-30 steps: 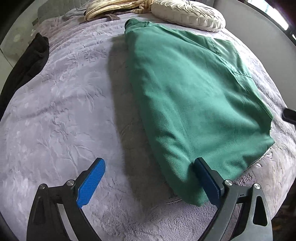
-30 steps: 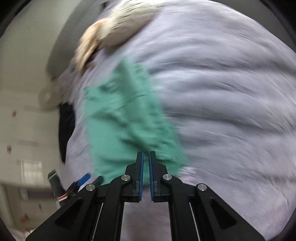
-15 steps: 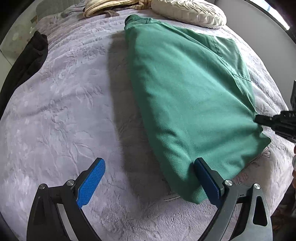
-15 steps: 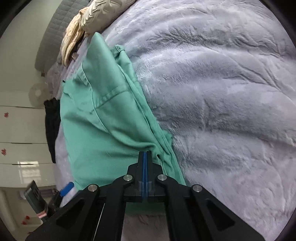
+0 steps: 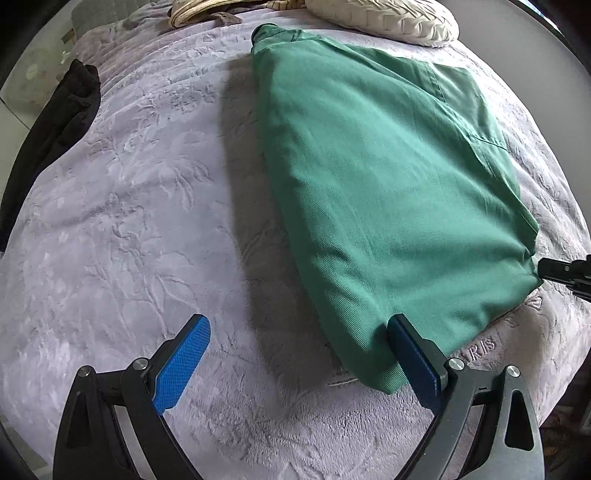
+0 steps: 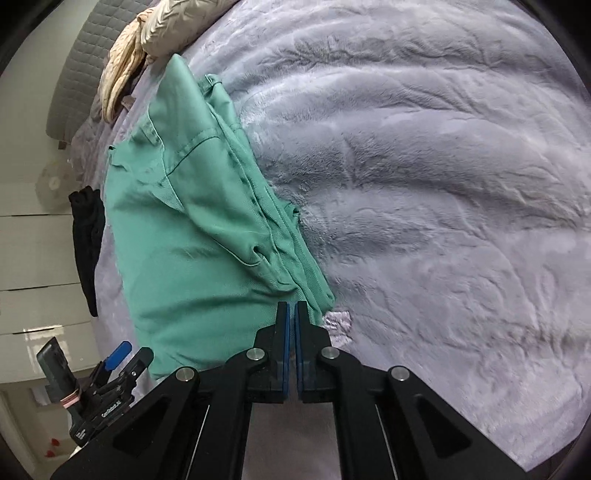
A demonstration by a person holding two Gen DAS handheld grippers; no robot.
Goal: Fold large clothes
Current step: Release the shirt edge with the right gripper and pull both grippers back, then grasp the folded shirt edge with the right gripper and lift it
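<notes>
A green garment [image 5: 388, 177], folded lengthwise, lies on a grey-lilac plush bedspread [image 5: 129, 221]. It also shows in the right wrist view [image 6: 192, 236]. My left gripper [image 5: 295, 354] is open wide at the garment's near corner, its right finger [image 5: 413, 354] against the cloth edge, its left finger [image 5: 181, 358] on bare bedspread. My right gripper [image 6: 291, 325] is shut, its tips touching the garment's near right corner; whether cloth is pinched between them does not show. Its tip also shows in the left wrist view [image 5: 554, 269].
A cream quilted pillow [image 5: 388, 18] and beige cloth [image 5: 207, 11] lie at the head of the bed. A black garment [image 5: 55, 122] hangs over the left edge. White drawers [image 6: 33, 277] stand beyond that edge.
My right gripper has swung in to the garment's right corner and stays shut there. My left gripper stays open at the near corner, hardly moved.
</notes>
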